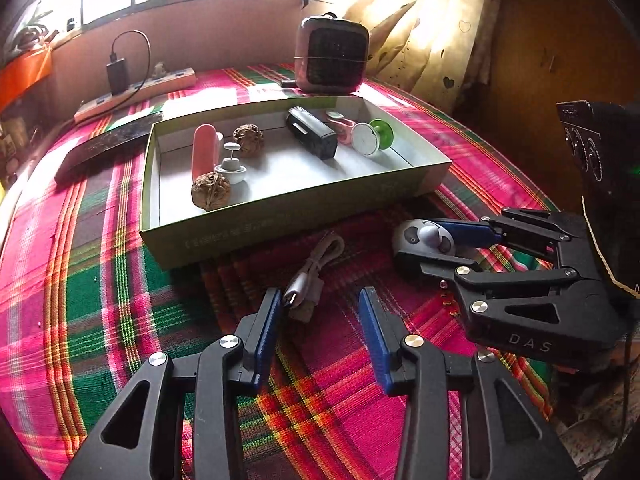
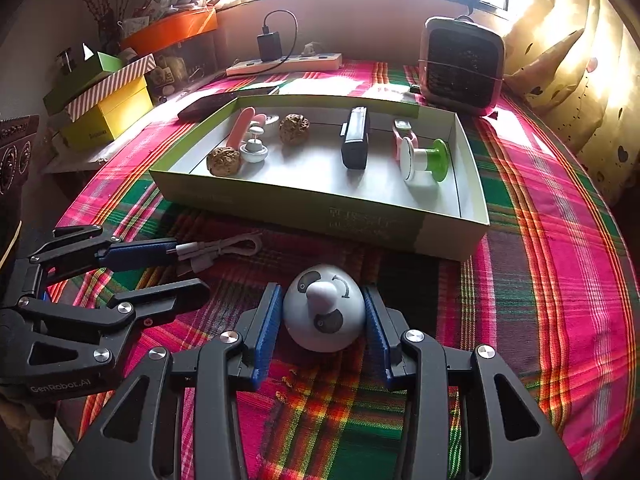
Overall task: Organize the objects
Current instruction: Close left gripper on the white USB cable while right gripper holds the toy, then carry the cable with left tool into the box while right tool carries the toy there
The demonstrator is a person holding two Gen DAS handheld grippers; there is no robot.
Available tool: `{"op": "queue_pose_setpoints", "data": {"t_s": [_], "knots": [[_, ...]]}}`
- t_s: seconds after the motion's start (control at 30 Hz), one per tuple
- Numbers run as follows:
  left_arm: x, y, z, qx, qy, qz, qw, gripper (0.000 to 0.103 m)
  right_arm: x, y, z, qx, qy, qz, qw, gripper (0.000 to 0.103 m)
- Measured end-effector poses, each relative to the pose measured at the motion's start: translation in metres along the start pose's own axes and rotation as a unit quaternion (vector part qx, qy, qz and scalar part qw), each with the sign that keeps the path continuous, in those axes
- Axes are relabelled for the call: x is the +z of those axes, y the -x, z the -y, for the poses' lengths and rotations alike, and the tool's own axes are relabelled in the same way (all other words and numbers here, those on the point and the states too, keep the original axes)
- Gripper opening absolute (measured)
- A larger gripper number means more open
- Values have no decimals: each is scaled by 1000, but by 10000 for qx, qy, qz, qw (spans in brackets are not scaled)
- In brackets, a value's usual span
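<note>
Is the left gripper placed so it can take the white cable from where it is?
Probably yes. The left gripper has the white cable lying just at its open fingertips on the cloth, with nothing between them. The right gripper is off to the side, around the white dome toy.

Right gripper (image 1: 404, 254) body reads "DAS" in pale caps, seen from left wrist cam. Left gripper (image 2: 188, 268) body reads "GenRobot.AI", seen from right wrist cam. Green box (image 2: 360, 224) has faint print on its front wall, looks like characters, too blurred to read in either view. Dark item at frame edge (image 1: 580, 136) has a small label, illegible.
</note>
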State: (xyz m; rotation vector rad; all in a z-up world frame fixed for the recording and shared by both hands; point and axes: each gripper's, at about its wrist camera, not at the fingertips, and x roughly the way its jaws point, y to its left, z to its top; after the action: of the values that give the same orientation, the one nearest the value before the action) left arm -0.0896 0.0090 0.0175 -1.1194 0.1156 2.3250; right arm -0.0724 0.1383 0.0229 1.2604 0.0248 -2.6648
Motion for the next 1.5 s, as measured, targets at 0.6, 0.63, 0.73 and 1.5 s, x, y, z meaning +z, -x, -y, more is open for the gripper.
{"op": "queue_pose_setpoints", "data": {"t_s": [0.6,0.63,0.73,1.5], "knots": [[11,-11,-2,473,-136,-90,9987,22,-1,1,2,38,37,2,10000,41],[11,-11,-2,481,-144,-91,9987,19,-1,1,2,41,34,3,10000,41],[11,-11,1,497,-200,-83,9985,18,-1,1,2,46,30,4,10000,41],[11,-10,1,495,-70,20,9987,17,-1,1,2,46,28,5,10000,41]]}}
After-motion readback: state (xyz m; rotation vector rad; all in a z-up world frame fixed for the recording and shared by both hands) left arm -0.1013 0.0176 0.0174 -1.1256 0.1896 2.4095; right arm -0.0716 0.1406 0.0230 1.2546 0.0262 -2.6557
